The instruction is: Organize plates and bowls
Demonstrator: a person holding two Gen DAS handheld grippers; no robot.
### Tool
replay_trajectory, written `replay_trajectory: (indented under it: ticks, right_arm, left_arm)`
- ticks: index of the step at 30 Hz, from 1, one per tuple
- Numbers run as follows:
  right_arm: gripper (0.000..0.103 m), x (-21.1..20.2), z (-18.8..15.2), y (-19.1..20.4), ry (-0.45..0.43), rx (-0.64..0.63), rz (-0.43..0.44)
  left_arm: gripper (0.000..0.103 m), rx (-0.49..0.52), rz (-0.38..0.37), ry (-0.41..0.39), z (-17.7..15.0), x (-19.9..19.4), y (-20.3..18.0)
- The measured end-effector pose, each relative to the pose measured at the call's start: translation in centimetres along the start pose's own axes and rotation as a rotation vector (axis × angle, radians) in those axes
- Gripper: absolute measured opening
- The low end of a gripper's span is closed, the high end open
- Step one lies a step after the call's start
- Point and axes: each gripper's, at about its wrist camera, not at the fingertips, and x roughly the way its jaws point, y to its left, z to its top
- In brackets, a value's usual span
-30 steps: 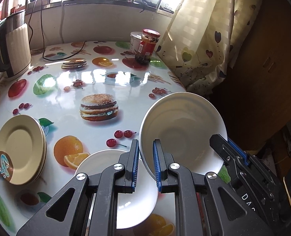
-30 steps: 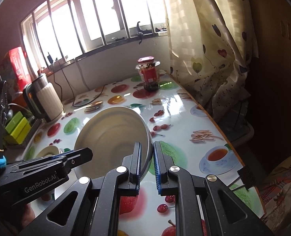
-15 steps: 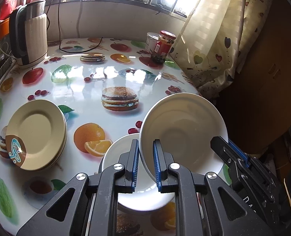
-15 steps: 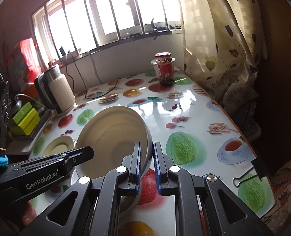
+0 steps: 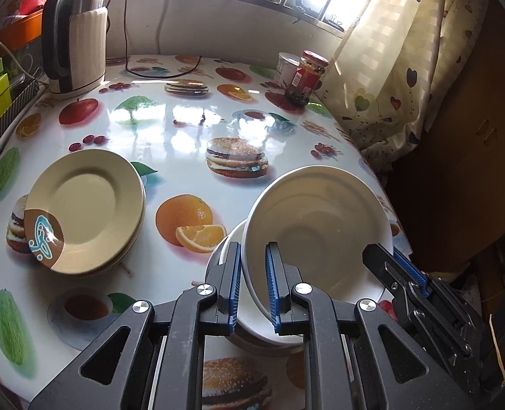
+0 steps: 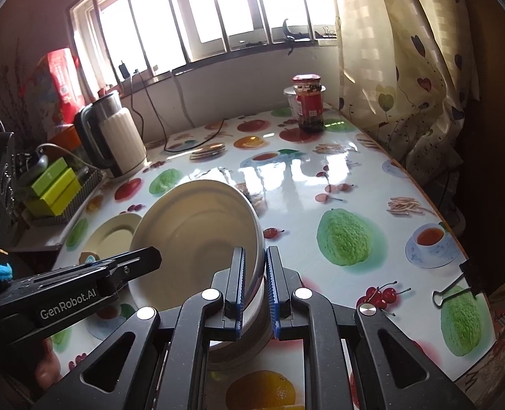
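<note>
Both hand-held grippers are closed on one white bowl: the left hand-held gripper pinches its near-left rim, and the right hand-held gripper pinches the opposite rim. The bowl hangs tilted, open side toward the left camera, directly over a second white bowl resting on the surface. That lower bowl lies just under and slightly left of the held one, so the coming move is, in my judgement, mostly downward, levelling the tilt so the two nest. Neither hand is nearer; they share the load from either side.

A stack of cream plates sits well apart to the left (already gathered, it seems).

The left view shows the lower bowl's rim peeping out behind the held bowl and the gap between them. The right view hides that rim behind the held bowl's wall, giving only a grey base below its own fingers, but it shows the left hand-held gripper's body from the side, and a binder clip near the surface's right edge.
</note>
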Motion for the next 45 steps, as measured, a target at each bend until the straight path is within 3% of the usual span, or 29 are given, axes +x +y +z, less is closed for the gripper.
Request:
replay_trajectory:
  ticks: [45]
  right_arm:
    - [0.015,2.1,-1.7,-0.5,0.081,0.037,0.030]
  left_arm:
    - [0.015,-0.055,0.014,0.005,-0.5,0.4,1.5]
